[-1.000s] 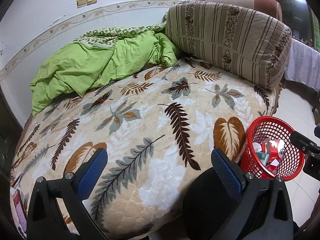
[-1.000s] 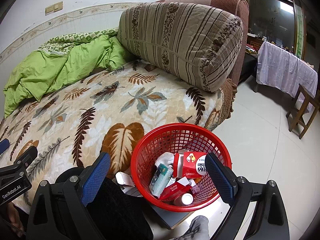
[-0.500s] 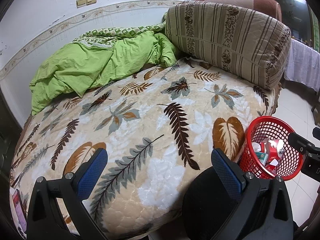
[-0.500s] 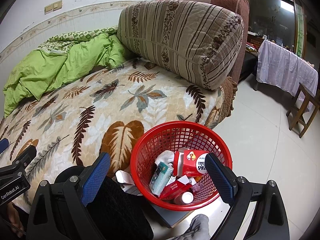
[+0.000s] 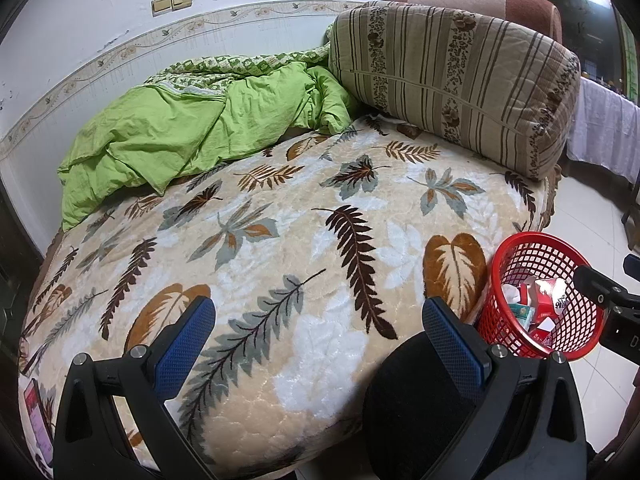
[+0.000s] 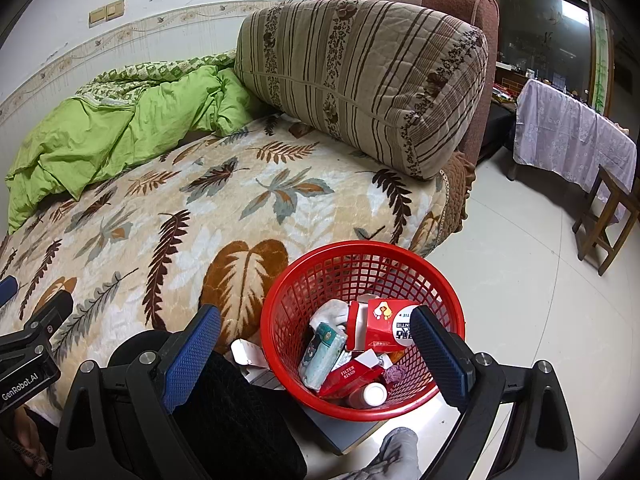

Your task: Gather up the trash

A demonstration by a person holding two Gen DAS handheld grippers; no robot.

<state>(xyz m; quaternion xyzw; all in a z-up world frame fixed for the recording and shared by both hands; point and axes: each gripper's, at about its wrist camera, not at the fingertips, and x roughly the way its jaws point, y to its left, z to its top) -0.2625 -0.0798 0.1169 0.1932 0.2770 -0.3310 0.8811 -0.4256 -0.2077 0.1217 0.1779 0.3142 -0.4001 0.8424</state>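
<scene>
A bed (image 5: pixel 280 320) is covered by a cream blanket (image 6: pixel 280 168) printed with brown and grey leaves. A crumpled green quilt (image 5: pixel 192 132) lies at its far side against the wall, touching a large striped cushion (image 6: pixel 360 76). Beside the bed, a pale tiled floor (image 6: pixel 520 300) carries a red mesh basket (image 6: pixel 360 256) of rubbish.

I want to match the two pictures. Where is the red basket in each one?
Left wrist view: the red basket sits at the right edge, beside the bed.
Right wrist view: the red basket is low in the middle, trash inside.
Shared landmark: the striped cushion on the bed.
</scene>
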